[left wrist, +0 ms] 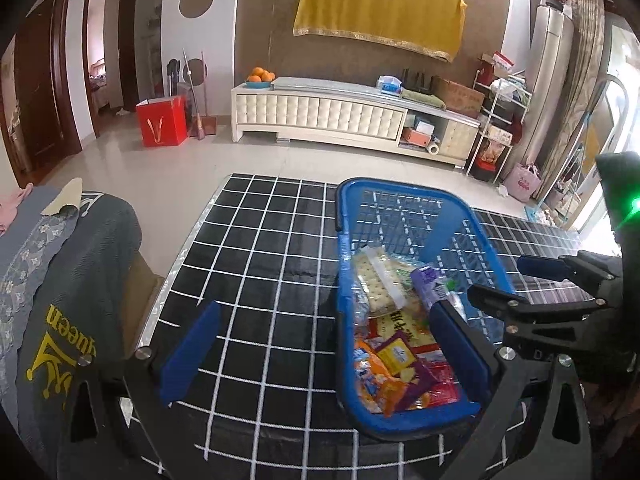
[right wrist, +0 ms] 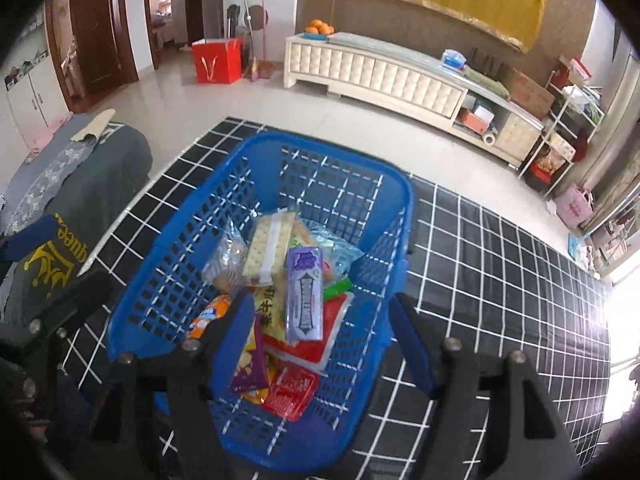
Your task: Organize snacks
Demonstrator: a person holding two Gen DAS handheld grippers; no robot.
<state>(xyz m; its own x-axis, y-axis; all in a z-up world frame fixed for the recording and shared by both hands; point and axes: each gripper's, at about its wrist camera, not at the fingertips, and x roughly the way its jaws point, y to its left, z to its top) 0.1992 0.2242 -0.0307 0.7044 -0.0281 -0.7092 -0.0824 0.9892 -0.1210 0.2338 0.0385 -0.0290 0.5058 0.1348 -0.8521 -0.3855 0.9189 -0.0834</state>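
A blue plastic basket (left wrist: 404, 192) (right wrist: 332, 148) stands on the table with its black, white-gridded cloth (left wrist: 260, 260) (right wrist: 500, 280). Inside lie several snacks: a cracker pack (left wrist: 376, 280) (right wrist: 268, 248), a purple gum pack (right wrist: 304, 296) (left wrist: 426, 280), an orange packet (left wrist: 376, 376) and a red packet (right wrist: 292, 392). My left gripper (left wrist: 324, 344) is open and straddles the basket's left wall, one finger over the snacks and one over the cloth. Over the basket's near end my right gripper (right wrist: 320, 332) (left wrist: 508, 280) hangs open, holding nothing.
A seat draped in grey cloth with yellow print (left wrist: 72, 280) (right wrist: 60, 220) presses against the table's left edge. Beyond the table are tiled floor, a cream cabinet (left wrist: 320, 112) and a red bag (left wrist: 162, 120). Bare cloth lies left and right of the basket.
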